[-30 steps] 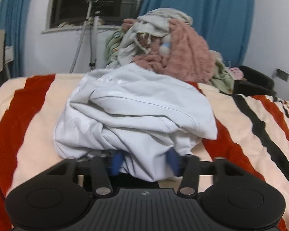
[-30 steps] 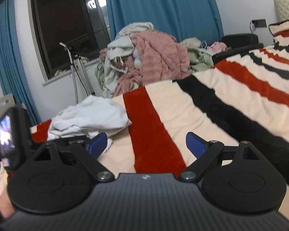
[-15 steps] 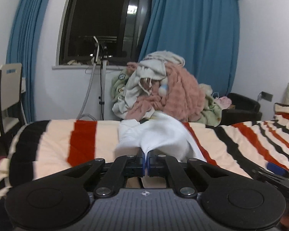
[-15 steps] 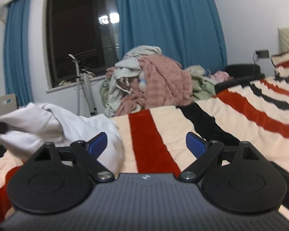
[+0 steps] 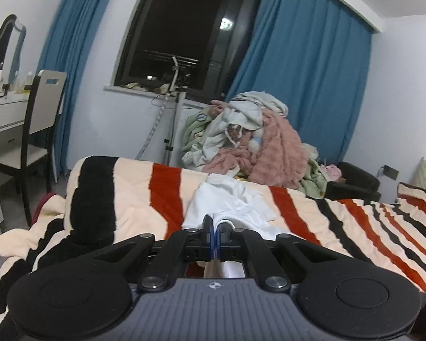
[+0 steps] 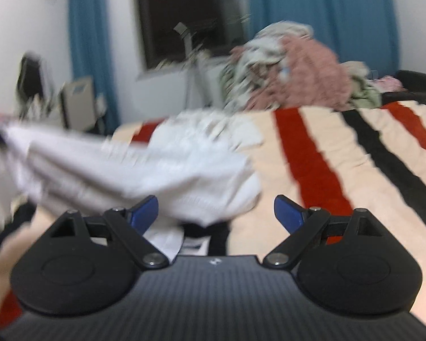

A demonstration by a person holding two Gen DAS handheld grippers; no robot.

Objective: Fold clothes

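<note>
Since the frame half a second earlier, the white garment (image 5: 230, 204) has been drawn out longer across the striped bed (image 5: 105, 187), and the left wrist view has been raised so that more of the window (image 5: 184, 31) is seen.

From the left wrist, the left hand-held gripper (image 5: 213, 228) is seen closed, its blue pads pressed together on an edge of the white garment. From that pinch the cloth is stretched away over the bed toward the laundry pile (image 5: 258, 139), which is heaped past the far edge of the bed below the window. Blue curtains (image 5: 304, 76) are hung on both sides of the window. A chair (image 5: 39, 130) and a white dresser (image 5: 0, 119) are placed well to the left of the bed.

From the right wrist, the picture is blurred by motion. The right hand-held gripper (image 6: 215, 213) is seen with its blue fingers (image 6: 144, 213) spread wide and nothing held between them. The white garment (image 6: 144, 164) is stretched from the left edge of the view down across the bed (image 6: 326, 142), with its bunched end just beyond the left finger; whether cloth and finger are touching cannot be told. The laundry pile (image 6: 292, 68) is seen beyond the far edge of the bed.
</note>
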